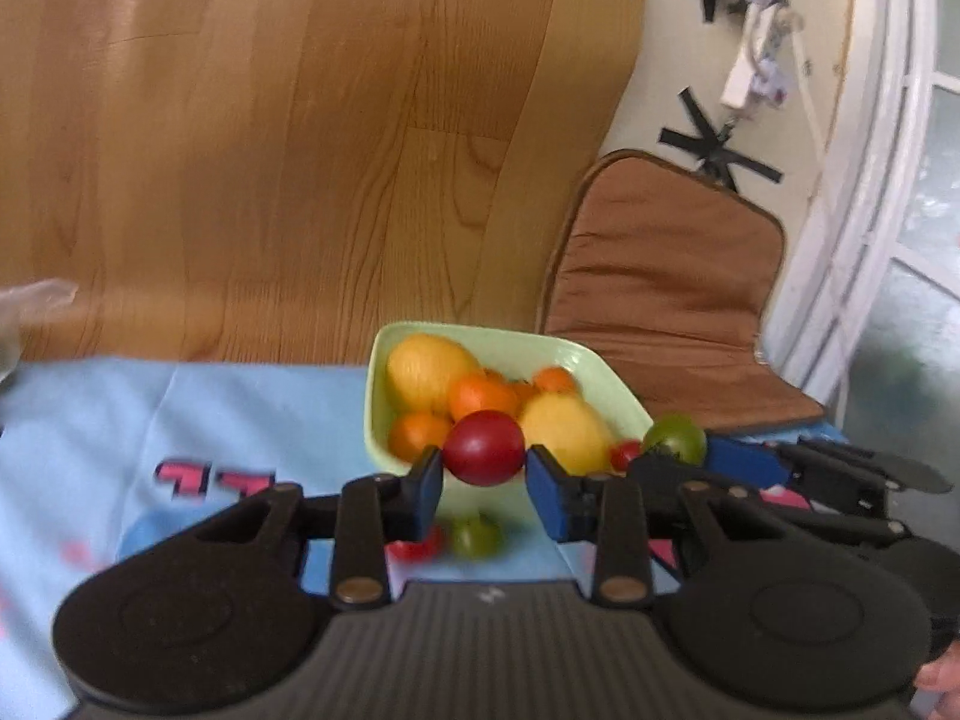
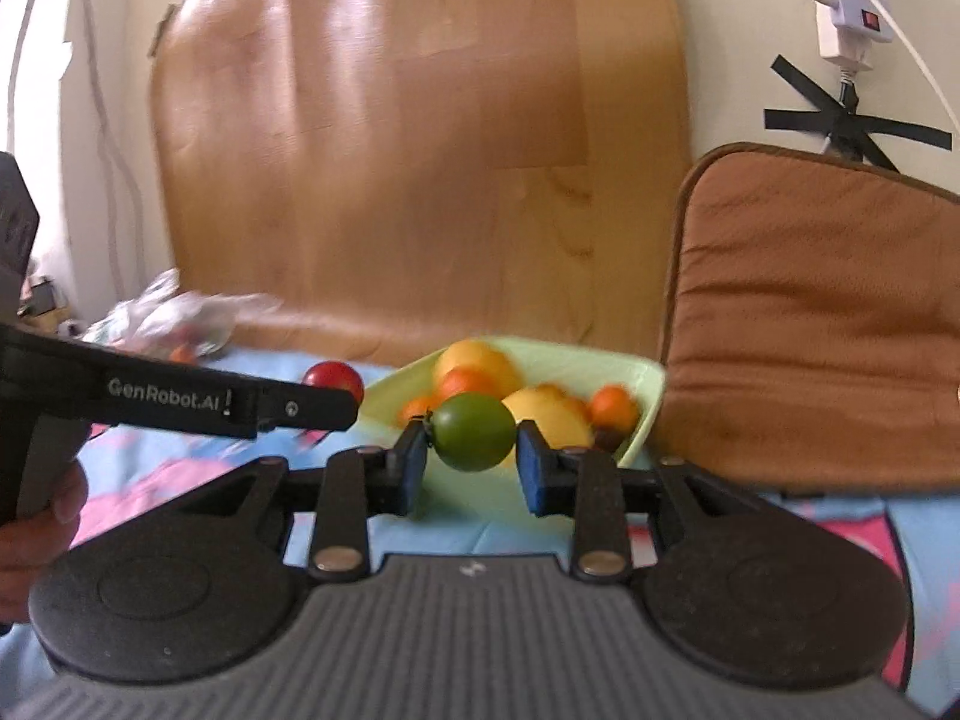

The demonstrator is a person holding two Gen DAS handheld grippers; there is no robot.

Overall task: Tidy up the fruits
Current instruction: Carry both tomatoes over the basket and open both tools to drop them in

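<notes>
Pale green bowl [image 1: 384,360] holding two yellow fruits, the larger [image 1: 427,371] at 10 o'clock and the other [image 1: 567,429] at 4 o'clock, with at least four small orange fruits [image 1: 480,397] between them (blur hides any more). On the blue cloth [image 1: 150,414] just in front of the bowl: one small red tomato [image 1: 417,549] and one small green tomato [image 1: 477,537], side by side. Left tool [image 1: 485,468], partly open, clamps one dark red tomato [image 1: 485,447] over the bowl's near edge. Right tool [image 2: 472,450], similarly spread, clamps one green tomato [image 2: 474,432] in front of the bowl.
</notes>
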